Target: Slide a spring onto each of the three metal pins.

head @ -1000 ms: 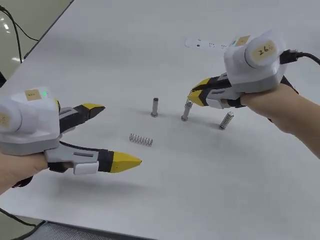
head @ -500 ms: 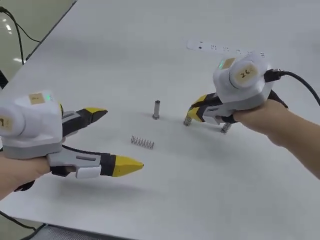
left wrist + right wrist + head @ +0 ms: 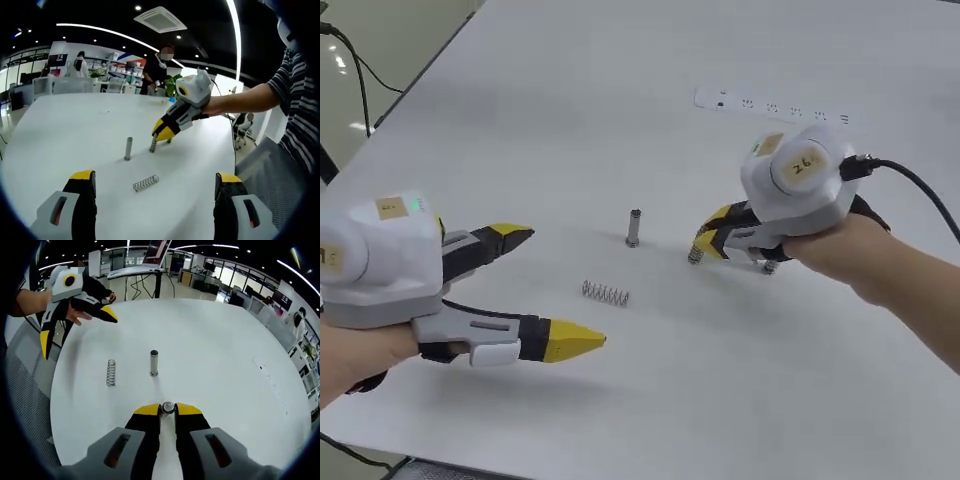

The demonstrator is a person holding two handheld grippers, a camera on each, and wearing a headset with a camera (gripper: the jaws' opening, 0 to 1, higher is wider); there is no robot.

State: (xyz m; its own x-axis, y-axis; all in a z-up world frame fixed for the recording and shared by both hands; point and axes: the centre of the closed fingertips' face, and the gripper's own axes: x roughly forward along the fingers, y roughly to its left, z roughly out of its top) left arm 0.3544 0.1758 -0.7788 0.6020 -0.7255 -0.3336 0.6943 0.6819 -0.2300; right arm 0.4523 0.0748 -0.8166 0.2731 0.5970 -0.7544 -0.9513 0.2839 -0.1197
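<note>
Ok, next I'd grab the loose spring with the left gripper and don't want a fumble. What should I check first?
1. Left gripper open: ok.
2. Loose spring lying free on the table, nothing touching it: ok.
3. Bare pin upright, no spring on it: ok.
4. Right gripper away from the bare pin, closed around the middle pin: ok.
5. Middle spring pushed fully down: cannot tell.

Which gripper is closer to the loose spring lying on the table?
Left. The left gripper hangs open just short of the loose spring; the right gripper is farther off, closed on a spring-fitted pin.
</note>
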